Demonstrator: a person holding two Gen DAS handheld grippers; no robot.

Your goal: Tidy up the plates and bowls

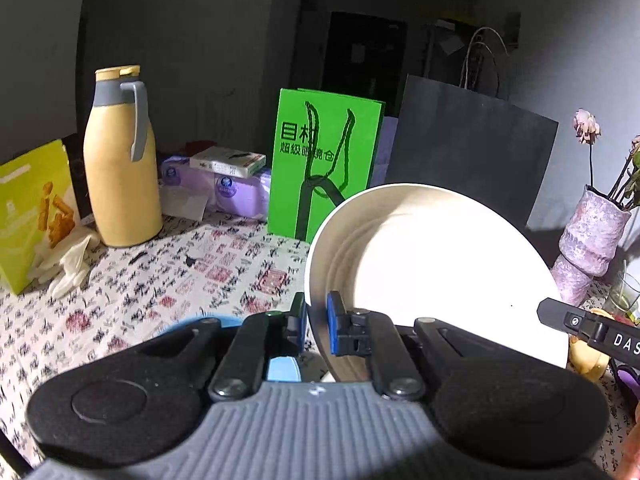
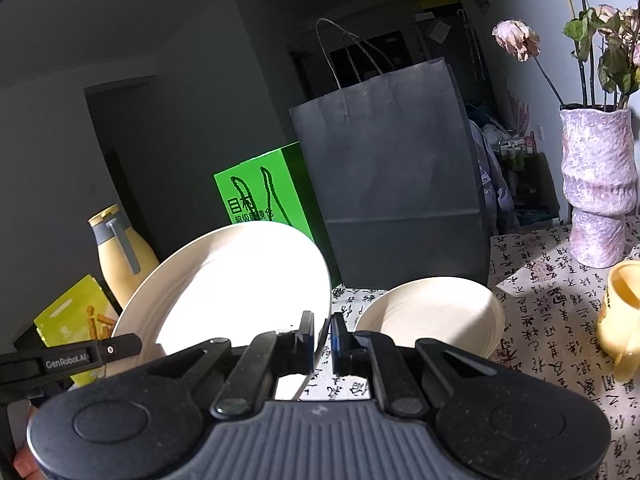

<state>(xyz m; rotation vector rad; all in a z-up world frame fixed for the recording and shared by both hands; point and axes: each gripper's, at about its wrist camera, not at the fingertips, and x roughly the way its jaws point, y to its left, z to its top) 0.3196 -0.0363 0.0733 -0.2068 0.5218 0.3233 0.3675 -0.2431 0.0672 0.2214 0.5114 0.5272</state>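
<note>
Holding one big white plate (image 1: 436,276) between both tongs, off the table (image 1: 168,288) & tilted. Left gripper (image 1: 318,320) is clamped narrow on the plate's left rim, blue pads either side of the edge. Right gripper (image 2: 322,340) is pinched narrow on the opposite rim, as its own view shows; its arm also pokes in at the right of the left view.

A smaller white bowl (image 2: 434,312) sits on the tablecloth in front of the dark paper bag (image 2: 392,184), near the table's back edge, just right of the held plate. Blue dish (image 1: 212,322) peeks out under the left gripper, mostly hidden.

Judging the step: carrying the plate to a stack spot, prob. with the other dishes; can't tell which.

To do it well:
- keep both grips tight & moving together, else the rim twists out of the thin pads
- level the plate before lowering
- steer clear of the vase (image 2: 598,188) w/ dried flowers, the yellow mug (image 2: 620,312) at the right edge, and the thermos (image 1: 120,160) toward the left
- set down flat, then release both sides at once.
</note>
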